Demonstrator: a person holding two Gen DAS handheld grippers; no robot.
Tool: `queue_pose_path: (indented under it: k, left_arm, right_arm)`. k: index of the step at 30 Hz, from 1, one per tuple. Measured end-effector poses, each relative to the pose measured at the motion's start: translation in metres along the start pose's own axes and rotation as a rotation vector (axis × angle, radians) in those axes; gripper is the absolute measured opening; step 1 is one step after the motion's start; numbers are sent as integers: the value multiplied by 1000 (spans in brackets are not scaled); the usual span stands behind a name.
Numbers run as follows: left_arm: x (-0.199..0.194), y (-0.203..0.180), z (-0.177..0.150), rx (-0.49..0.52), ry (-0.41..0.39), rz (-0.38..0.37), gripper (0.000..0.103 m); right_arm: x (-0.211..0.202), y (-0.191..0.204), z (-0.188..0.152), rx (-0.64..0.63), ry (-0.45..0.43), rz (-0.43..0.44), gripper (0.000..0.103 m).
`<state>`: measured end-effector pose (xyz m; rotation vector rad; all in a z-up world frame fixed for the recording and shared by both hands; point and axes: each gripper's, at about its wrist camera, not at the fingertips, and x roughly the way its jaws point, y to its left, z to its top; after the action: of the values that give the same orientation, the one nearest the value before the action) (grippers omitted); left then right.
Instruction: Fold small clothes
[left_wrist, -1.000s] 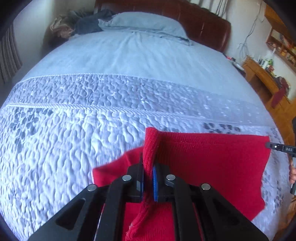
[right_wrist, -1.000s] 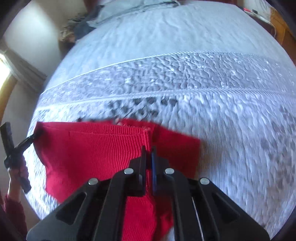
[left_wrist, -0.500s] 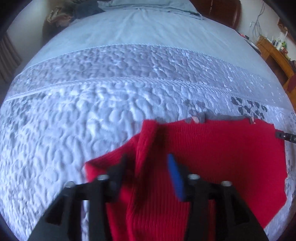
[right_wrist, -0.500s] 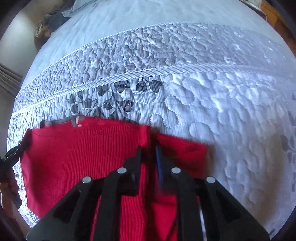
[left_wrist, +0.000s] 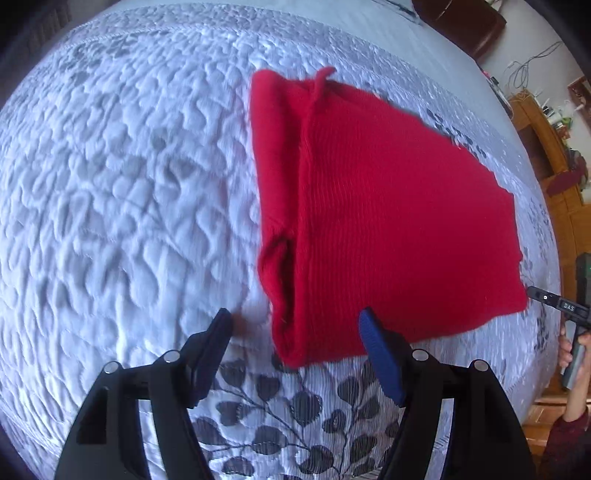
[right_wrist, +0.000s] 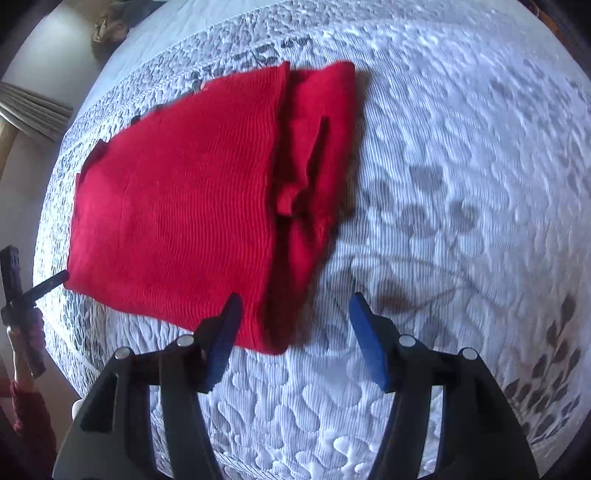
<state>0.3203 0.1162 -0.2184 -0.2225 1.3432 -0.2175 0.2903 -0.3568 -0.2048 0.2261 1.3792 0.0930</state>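
Red knit (left_wrist: 388, 221) lies flat on the quilt (left_wrist: 122, 206), folded into a rough rectangle, with a narrower folded strip showing along each side edge.

Left gripper (left_wrist: 295, 325): jaws spread wide, nothing between them, poised just short of the knit's near left corner. In the left wrist view that corner sits between the fingertips and slightly ahead; the bulk of the garment runs forward and to the right.

Right gripper (right_wrist: 295, 308): jaws spread wide, holding nothing, poised at the near right corner of the knit (right_wrist: 177, 206). In the right wrist view the corner sits between the fingertips; the bulk runs forward and to the left over the quilt (right_wrist: 461, 129).

Key relation: long axis of the knit runs away from both grippers, near edge crosswise to the fingers. One near corner per gripper, neither clearly nearer than the other. Opposite gripper visible at the frame edge in each view, level with the near edge.

Judged step: between folds, no grip on the cloth at either side. Likely next need: a short forward reach at each corner, closure on all layers, then a lift of the near edge toward the far edge.

Risk: loose strip layers at the right side may slip out of a shallow pinch. Motion blur limits edge detail.
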Motion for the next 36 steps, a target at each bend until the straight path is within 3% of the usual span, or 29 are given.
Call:
queue_pose_path:
  k: [4, 7, 10, 12, 13, 14, 15, 19, 27, 36]
  left_arm:
    - [8, -12, 2, 19, -7, -8, 72]
    - [19, -21, 14, 6, 11, -66, 71]
    - [32, -26, 22, -22, 23, -56, 69]
    - [33, -30, 22, -27, 17, -31, 47]
    - [33, -30, 22, -37, 12, -18, 40]
    - [34, -29, 23, -54, 18, -38, 23]
    - [35, -25, 23, -86, 30, -75, 20]
    - [30, -13, 19, -187, 29, -134, 16]
    - [-4, -28, -11, -164, 13, -136, 15]
    - [-40, -53, -95, -76, 37, -122, 15]
  right_arm:
    - [13, 4, -3, 43, 23, 72, 61]
    - [20, 6, -1, 64, 27, 78, 60]
    - [28, 9, 5, 83, 23, 90, 54]
    - [28, 13, 3, 67, 14, 82, 41]
    - [29, 15, 2, 57, 15, 94, 24]
    - [32, 17, 1, 59, 29, 125, 16]
    - [34, 18, -1, 61, 31, 129, 13]
    - [30, 18, -2, 80, 17, 145, 10]
    - [-11, 15, -28, 51, 0, 167, 9]
    - [-50, 8, -114, 10, 29, 137, 9]
